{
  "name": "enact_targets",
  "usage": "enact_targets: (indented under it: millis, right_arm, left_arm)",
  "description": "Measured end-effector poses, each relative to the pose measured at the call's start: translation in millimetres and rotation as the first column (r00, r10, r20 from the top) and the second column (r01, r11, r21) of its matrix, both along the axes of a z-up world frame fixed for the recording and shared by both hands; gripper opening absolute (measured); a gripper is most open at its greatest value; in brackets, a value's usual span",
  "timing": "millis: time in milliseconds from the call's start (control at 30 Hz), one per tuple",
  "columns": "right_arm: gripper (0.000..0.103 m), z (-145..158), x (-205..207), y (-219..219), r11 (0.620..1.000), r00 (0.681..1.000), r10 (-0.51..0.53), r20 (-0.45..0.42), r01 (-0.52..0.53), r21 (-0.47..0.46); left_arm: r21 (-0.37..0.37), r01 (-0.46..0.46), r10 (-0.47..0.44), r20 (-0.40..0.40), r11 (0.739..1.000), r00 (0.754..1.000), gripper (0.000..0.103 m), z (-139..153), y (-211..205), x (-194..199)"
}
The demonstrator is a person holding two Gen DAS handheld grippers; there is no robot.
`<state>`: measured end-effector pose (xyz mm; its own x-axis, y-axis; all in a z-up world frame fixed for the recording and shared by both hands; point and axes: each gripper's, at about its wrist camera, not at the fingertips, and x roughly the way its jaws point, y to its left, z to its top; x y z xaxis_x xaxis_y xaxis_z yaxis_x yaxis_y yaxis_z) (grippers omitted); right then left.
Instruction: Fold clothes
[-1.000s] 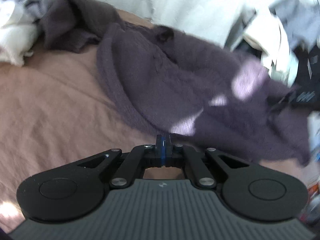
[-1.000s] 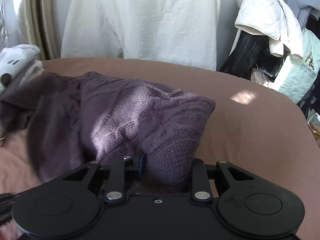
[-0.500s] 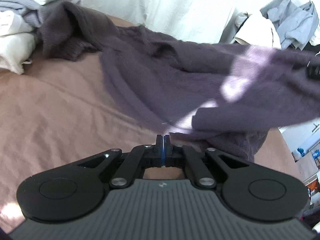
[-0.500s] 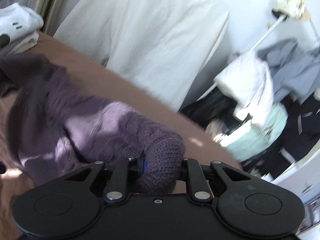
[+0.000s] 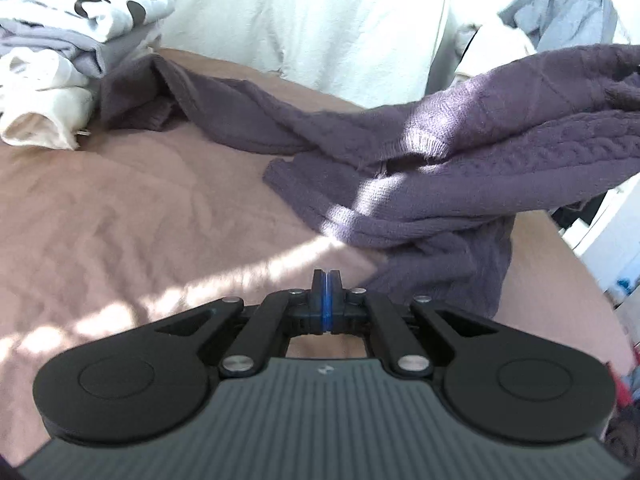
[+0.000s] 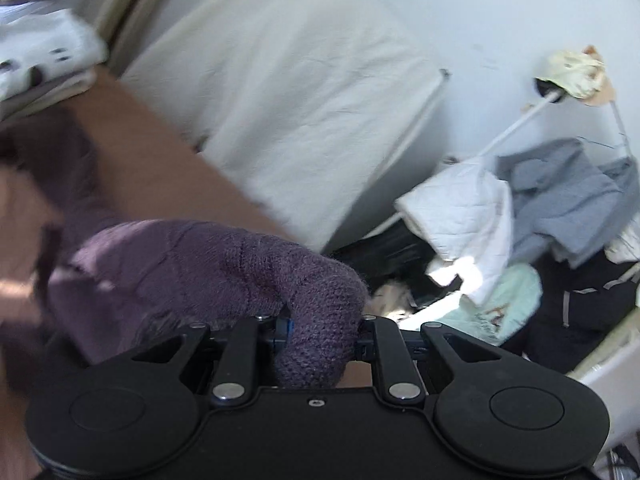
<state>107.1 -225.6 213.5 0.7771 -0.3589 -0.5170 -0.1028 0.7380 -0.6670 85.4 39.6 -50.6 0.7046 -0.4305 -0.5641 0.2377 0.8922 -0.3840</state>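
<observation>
Brown bedsheet point(image 5: 132, 216) covered the bed, rumpled and streaked with sunlight, with a white cover point(image 5: 320, 20) draped upright behind it. On that sheet lay the purple knit sweater point(image 5: 460, 168), one end trailing back toward the far left, the other end lifted off the bed and stretched away to the right. The right gripper point(image 6: 320, 328) was pinching a thick bunch of that sweater point(image 6: 224, 272) between its fingers, the wool bulging out over them. The left gripper point(image 5: 326, 284) had its fingers pressed together with nothing between them, and it hung above bare sheet just beside the sweater's near hem. At the far left of the bed stood a stack of folded clothes point(image 5: 60, 40), white and grey, touching the sweater's trailing end. Off the bed's right side, a clothes rack point(image 6: 560, 208) carried a white quilted jacket and grey garments, somewhat blurred.
</observation>
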Motion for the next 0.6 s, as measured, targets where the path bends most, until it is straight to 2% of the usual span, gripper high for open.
enact_targets:
  millis: [133,167,200,300,367,467,500,533,600]
  right_arm:
    - [0.019,-6,-12,-15,0.997,0.997,0.073,-0.012,-0.073,0.015]
    - [0.019,-9,-11,-22,0.996,0.996,0.088,-0.017,-0.088,0.001]
    - [0.019,-13,-10,-30,0.993,0.995,0.103,-0.017,-0.104,-0.05]
    - [0.019,-21,7,-84,0.997,1.0,0.021,0.02,-0.019,-0.08]
    - [0.019,-26,16,-121,0.998,0.998,-0.05,0.05,0.052,-0.034]
    - [0.021,-43,28,-174,0.989,0.987,-0.149,0.067,0.147,0.027]
    - [0.025,-51,30,-191,0.98,0.979,-0.195,0.053,0.192,0.056]
    - [0.033,-59,32,-208,0.968,0.97,-0.24,0.037,0.236,0.084]
    - [0.036,-74,27,-236,0.938,0.954,-0.299,-0.014,0.296,0.182]
  left_arm:
    - [-0.006,0.023,-0.023,0.055,1.0,0.998,0.002,14,-11,-13]
    - [0.013,0.036,-0.037,0.062,0.999,0.997,0.003,15,-17,-14]
    - [0.04,0.051,-0.053,0.064,0.998,0.997,0.003,14,-23,-15]
    - [0.12,0.095,-0.103,0.067,0.988,0.992,0.003,13,-42,-17]
    - [0.173,0.123,-0.137,0.067,0.977,0.988,0.003,12,-55,-19]
    - [0.118,0.122,-0.13,0.062,0.986,0.99,0.003,11,-55,-12]
    - [0.091,0.101,-0.106,0.055,0.991,0.993,0.003,11,-54,-9]
    - [0.057,0.081,-0.084,0.048,0.995,0.995,0.003,13,-53,-8]
    - [0.017,0.062,-0.062,0.046,0.998,0.997,0.003,19,-56,-6]
